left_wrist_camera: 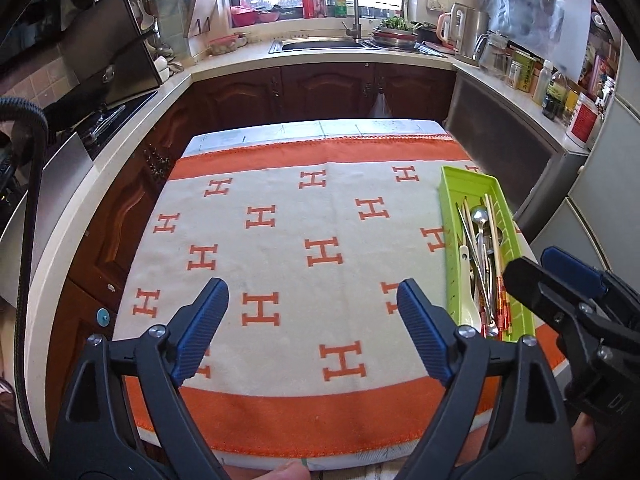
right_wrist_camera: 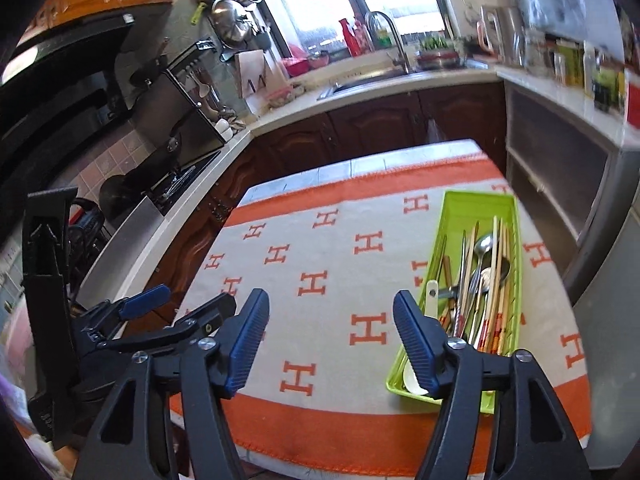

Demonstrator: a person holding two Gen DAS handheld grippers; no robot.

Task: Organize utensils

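Observation:
A lime-green tray (left_wrist_camera: pixel 452 184) (right_wrist_camera: pixel 460 200) lies at the right side of the orange-and-cream cloth (left_wrist_camera: pixel 280 264) (right_wrist_camera: pixel 328 264) on the table. In it lie wooden chopsticks (left_wrist_camera: pixel 494 224) (right_wrist_camera: pixel 496 248), metal spoons (left_wrist_camera: pixel 478 216) (right_wrist_camera: pixel 484 242) and a white ceramic spoon (left_wrist_camera: pixel 468 304) (right_wrist_camera: pixel 431 300), all pointing lengthwise. My left gripper (left_wrist_camera: pixel 312 286) (right_wrist_camera: pixel 196 296) hangs open over the cloth left of the tray, with nothing between its blue pads. My right gripper (right_wrist_camera: pixel 331 296) (left_wrist_camera: pixel 534 262) is open and empty too, above the tray's near end.
Dark wood cabinets and a pale counter wrap around the table on three sides. A sink with a tap (left_wrist_camera: pixel 348 8) is at the back, a stove (left_wrist_camera: pixel 108 116) at the left, and bottles and jars (left_wrist_camera: pixel 556 88) at the right. A grey appliance (left_wrist_camera: pixel 600 220) stands close to the table's right edge.

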